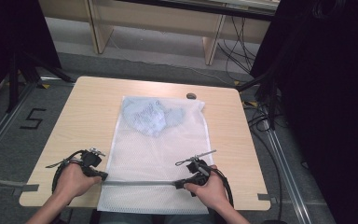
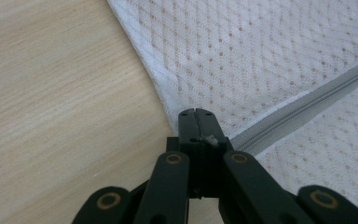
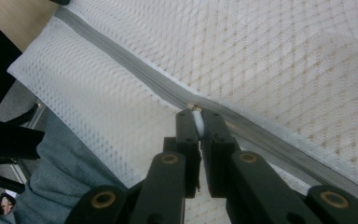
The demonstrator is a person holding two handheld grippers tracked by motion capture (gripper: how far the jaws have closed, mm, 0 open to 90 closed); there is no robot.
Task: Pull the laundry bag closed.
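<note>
you had the left tongs [image 2: 198, 114] clamped on the mesh bag's [image 1: 154, 154] edge and the right tongs [image 3: 199, 114] pinching the zipper pull [image 3: 198, 122], so a steady, level draw along the zipper [image 1: 140, 183] suited best.

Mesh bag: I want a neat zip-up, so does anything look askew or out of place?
The mesh bag overhangs the table at the near edge. The pale blue garment is bunched at the bag's far end. A small dark object lies beyond the bag. Nothing looks damaged.

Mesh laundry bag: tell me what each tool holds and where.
The left tool pinches the mesh laundry bag at its edge, by the zipper's end. The right tool grips the white zipper pull.
</note>
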